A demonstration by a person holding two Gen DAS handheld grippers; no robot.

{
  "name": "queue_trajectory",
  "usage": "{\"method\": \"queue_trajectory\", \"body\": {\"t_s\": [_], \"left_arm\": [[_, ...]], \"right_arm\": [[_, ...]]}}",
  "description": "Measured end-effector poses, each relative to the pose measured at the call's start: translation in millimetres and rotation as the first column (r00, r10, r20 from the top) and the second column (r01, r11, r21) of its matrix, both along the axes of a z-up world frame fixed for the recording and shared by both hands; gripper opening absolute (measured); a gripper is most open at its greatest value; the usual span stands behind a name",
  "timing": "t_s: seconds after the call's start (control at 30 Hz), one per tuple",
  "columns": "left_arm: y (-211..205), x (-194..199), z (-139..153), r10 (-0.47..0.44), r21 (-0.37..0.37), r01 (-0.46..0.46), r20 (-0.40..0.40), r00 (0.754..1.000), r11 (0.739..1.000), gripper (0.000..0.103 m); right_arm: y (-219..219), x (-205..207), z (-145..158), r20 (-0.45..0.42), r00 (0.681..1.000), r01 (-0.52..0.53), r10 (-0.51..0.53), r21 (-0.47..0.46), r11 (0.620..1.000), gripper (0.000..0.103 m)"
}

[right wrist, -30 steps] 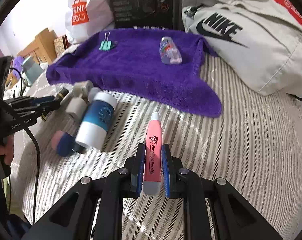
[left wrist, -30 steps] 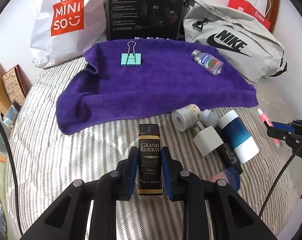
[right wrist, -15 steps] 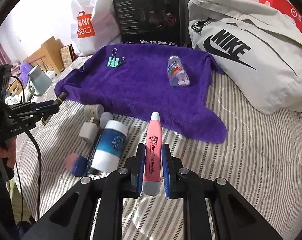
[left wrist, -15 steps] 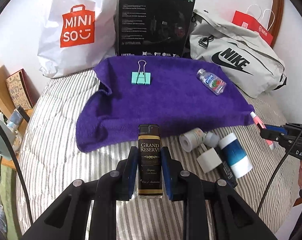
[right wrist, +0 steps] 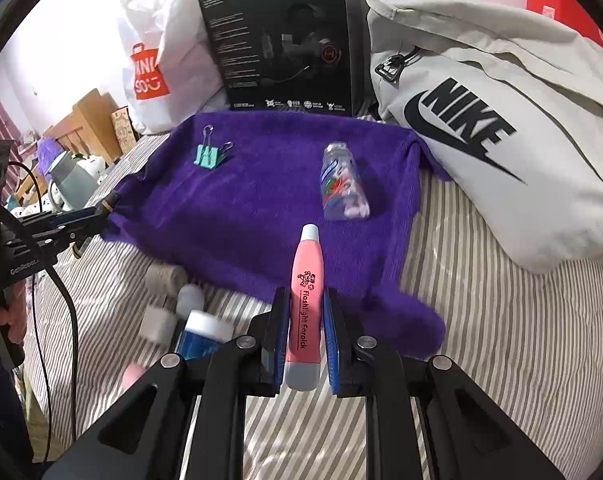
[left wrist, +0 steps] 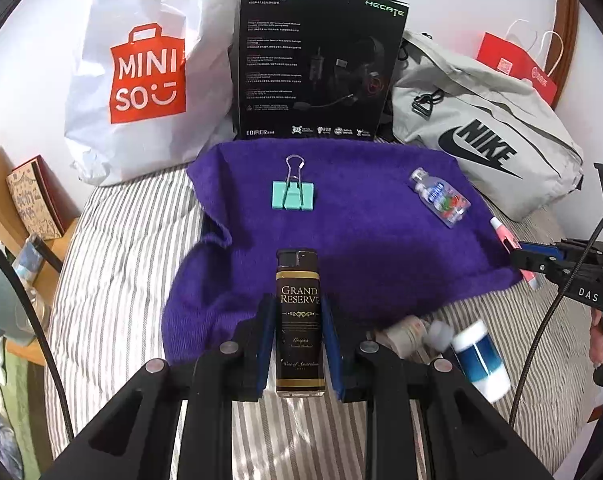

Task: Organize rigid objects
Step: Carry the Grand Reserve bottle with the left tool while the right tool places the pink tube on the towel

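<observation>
My left gripper (left wrist: 300, 320) is shut on a black "Grand Reserve" lighter (left wrist: 300, 316), held above the near edge of the purple towel (left wrist: 361, 232). My right gripper (right wrist: 306, 320) is shut on a pink flashlight pen (right wrist: 306, 296), held over the towel's (right wrist: 261, 208) near edge. A mint binder clip (left wrist: 293, 194) (right wrist: 209, 156) and a small clear bottle (left wrist: 441, 198) (right wrist: 343, 184) lie on the towel. The right gripper shows at the right of the left wrist view (left wrist: 519, 252). The left gripper shows at the left of the right wrist view (right wrist: 97, 216).
On the striped bed (left wrist: 121, 260) near the towel lie a blue-and-white tube (left wrist: 479, 356) (right wrist: 199, 338), a tape roll (left wrist: 403, 332) and small white items (right wrist: 155, 322). Behind the towel stand a Miniso bag (left wrist: 141, 68), a black headset box (left wrist: 313, 68) and a grey Nike bag (left wrist: 481, 136).
Both grippers have moved forward and up toward the towel, each with its object still held. The loose items on the bed now lie nearer and lower in both views.
</observation>
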State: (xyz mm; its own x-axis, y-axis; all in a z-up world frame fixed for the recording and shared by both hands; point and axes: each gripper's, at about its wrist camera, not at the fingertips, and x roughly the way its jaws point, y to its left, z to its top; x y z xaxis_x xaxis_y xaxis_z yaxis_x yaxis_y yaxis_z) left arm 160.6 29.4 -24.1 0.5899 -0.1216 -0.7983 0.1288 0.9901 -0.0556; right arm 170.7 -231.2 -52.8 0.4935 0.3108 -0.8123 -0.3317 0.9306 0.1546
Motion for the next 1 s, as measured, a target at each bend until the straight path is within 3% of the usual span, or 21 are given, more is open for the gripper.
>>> {"method": "queue_trajectory", "body": {"t_s": [0.43,1.0], "left_arm": [[6,56,-18,0.0,-0.015,-0.001,-0.042,0.999,1.0,0.022],[8,96,-49,0.006,-0.014,-0.008,-0.097,0.995,1.0,0.023]], "right_arm": [[17,55,-24,-0.065,0.995,-0.076,0.07,-0.091,0.993,0.016],[23,73,-46,-0.104,0.99,-0.102,0.09,-0.113,0.988,0.017]]}}
